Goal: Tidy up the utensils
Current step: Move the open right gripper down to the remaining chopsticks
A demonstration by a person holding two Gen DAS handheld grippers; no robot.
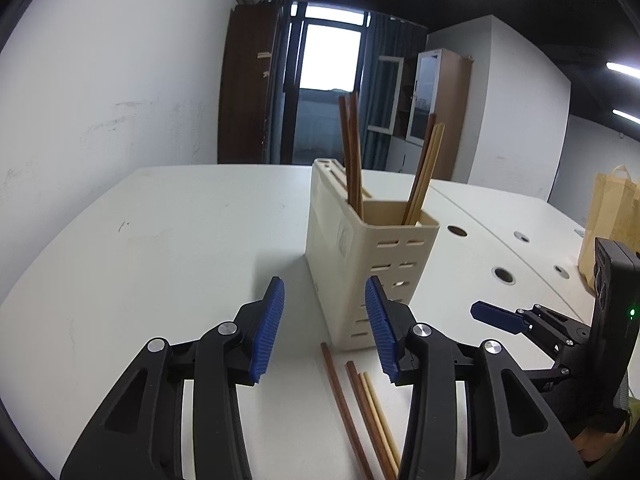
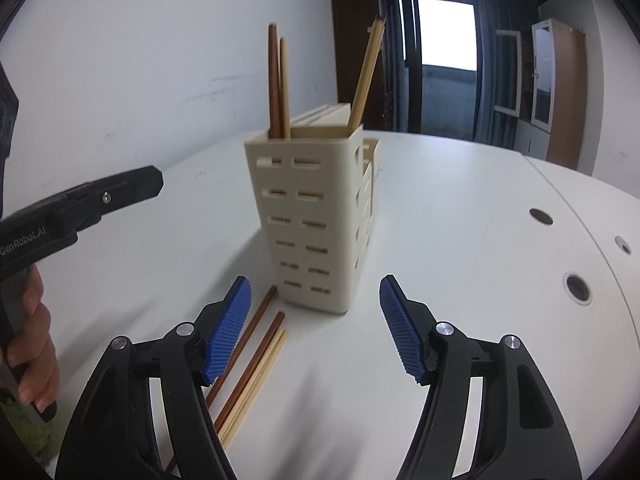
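A cream slotted utensil holder (image 1: 360, 256) stands upright on the white table (image 1: 160, 240), with dark chopsticks (image 1: 352, 152) and paler ones (image 1: 424, 176) leaning inside it. Loose dark and pale chopsticks (image 1: 360, 408) lie flat on the table just in front of the holder's base. My left gripper (image 1: 325, 282) hovers open just short of the holder, nothing between its blue pads. In the right wrist view the holder (image 2: 312, 208) is straight ahead and my right gripper (image 2: 315, 280) is open and empty, the loose chopsticks (image 2: 256, 352) lying by its left finger.
A yellow paper bag (image 1: 608, 220) stands at the table's far right. Round cable holes (image 2: 576, 286) dot the right side of the tabletop. A hand (image 2: 36, 340) holds the left gripper's handle at the left edge. A white wall, a window and cabinets lie behind.
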